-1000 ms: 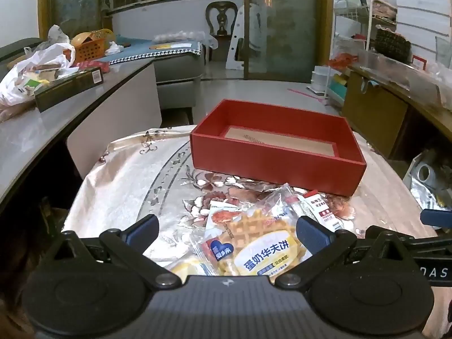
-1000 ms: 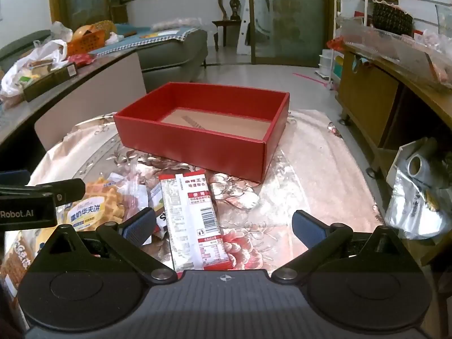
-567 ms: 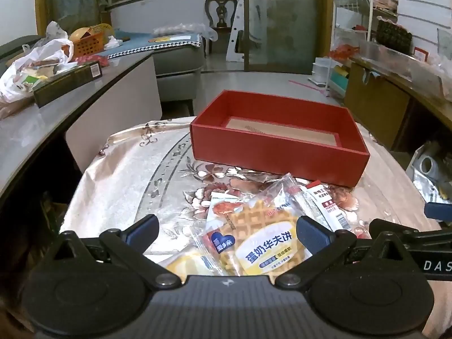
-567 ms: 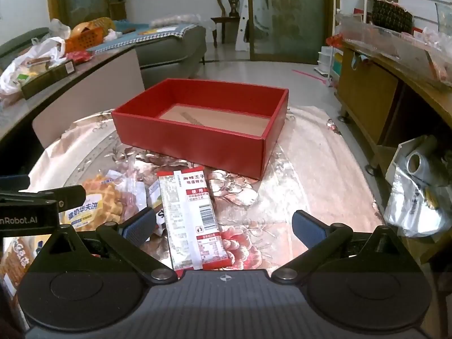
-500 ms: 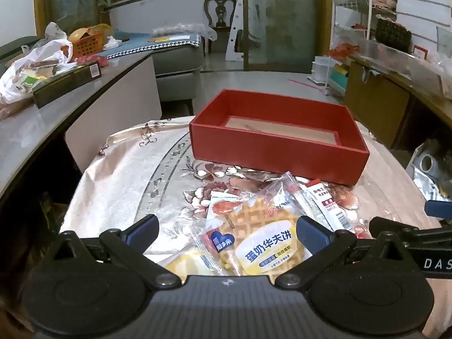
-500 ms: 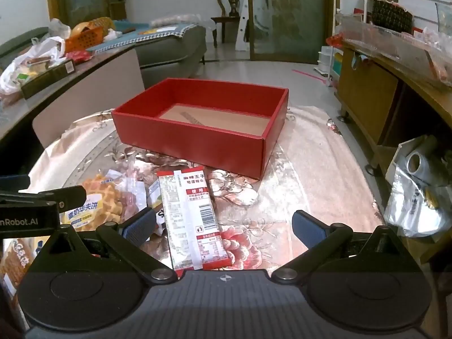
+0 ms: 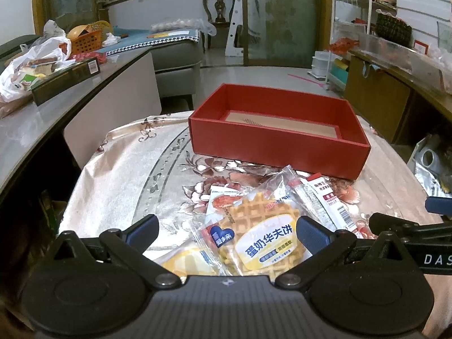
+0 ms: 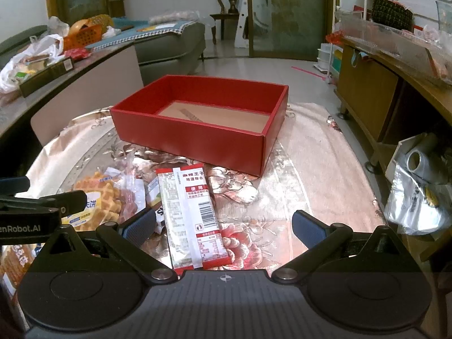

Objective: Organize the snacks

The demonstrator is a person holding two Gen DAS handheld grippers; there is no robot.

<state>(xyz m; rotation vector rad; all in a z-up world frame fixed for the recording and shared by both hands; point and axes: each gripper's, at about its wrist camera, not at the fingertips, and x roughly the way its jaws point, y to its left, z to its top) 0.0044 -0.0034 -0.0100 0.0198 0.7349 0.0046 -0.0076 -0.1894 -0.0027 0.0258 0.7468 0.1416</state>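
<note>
Both the left gripper [image 7: 227, 230] and right gripper [image 8: 224, 224] are held wide open, nothing gripped; waffle pack [image 7: 264, 237] and red-white sachet [image 8: 192, 212] are left lying before the red box [image 8: 203, 138].

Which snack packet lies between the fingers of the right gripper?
The long red-and-white packet with the barcode lies between them; the waffle packet lies left, outside the fingers.
</note>
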